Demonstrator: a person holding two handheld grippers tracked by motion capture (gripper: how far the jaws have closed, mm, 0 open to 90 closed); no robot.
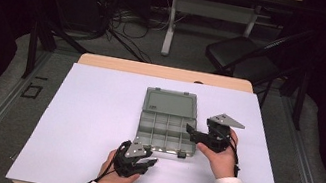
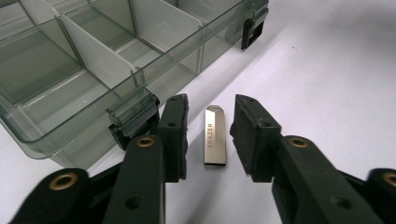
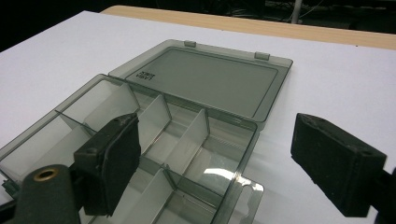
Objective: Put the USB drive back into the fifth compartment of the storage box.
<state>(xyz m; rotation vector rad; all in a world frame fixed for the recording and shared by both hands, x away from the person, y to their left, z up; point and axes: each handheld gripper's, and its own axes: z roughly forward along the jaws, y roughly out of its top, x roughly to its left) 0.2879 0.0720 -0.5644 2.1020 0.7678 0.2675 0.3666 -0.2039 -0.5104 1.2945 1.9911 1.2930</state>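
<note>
Silver metal, a small USB stick lies flat on the white sheet that covers the bench, just off the near edge of the box and close to that box's near left latch. Its casing reads "ERAZER" along its length. In the left gripper view the left gripper straddles the stick: one black pad stands on each long side of it, with a slim gap of white sheet showing on both sides, so the pads do not touch it. The jaws are fairly narrow, not yet clamped on anything. In the high view this gripper sits near the bench's near edge, at the box's near left corner, held in the person's left hand.

The box is smoky grey clear plastic, split by thin walls into compartments; those that can be seen hold nothing. Its lid is folded back flat on the sheet toward the far edge, hinged along the box's far side. A second latch hangs at the near right corner.

The right gripper rests at the box's right edge, gripped by the right hand. In the right gripper view its jaws stand wide: one pad hangs over the compartments, the other is outside the box wall over the sheet, and nothing is pinched between them. Wood of the bench shows along the far edge.
</note>
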